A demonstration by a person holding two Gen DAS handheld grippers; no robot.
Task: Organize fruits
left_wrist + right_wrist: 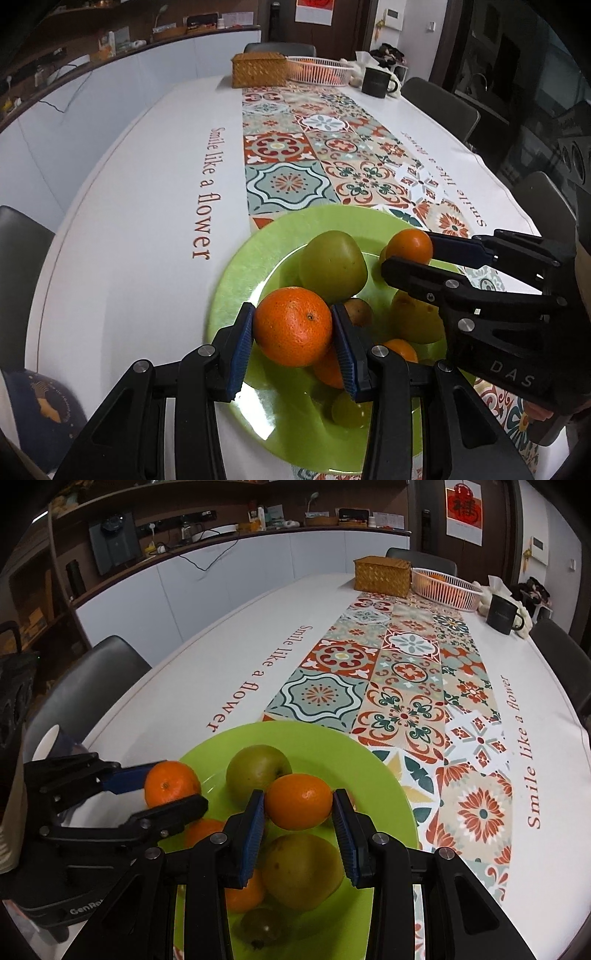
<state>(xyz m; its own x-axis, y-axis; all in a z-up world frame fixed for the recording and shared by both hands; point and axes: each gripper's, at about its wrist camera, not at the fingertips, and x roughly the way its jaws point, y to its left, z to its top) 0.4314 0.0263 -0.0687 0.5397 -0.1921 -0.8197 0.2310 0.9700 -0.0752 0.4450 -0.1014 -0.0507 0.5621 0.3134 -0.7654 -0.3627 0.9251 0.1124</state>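
A green plate [236, 280] [384, 775] at the table's near end holds several fruits: oranges, a green apple [332, 264] [256, 768], a yellow-green pear [301, 871] and a small brown fruit [358, 312]. My left gripper [293, 349] is shut on an orange [293, 326] above the plate; it shows from the side in the right wrist view [168, 786]. My right gripper [299, 825] is shut on another orange [299, 801]; it also shows in the left wrist view [408, 251], with its orange [410, 245].
At the table's far end stand a wicker box [382, 574], a pink basket [445, 587] with oranges in it, and a dark mug [502, 616]. A patterned runner [406, 672] runs down the white tablecloth. Chairs [92, 679] stand around the table.
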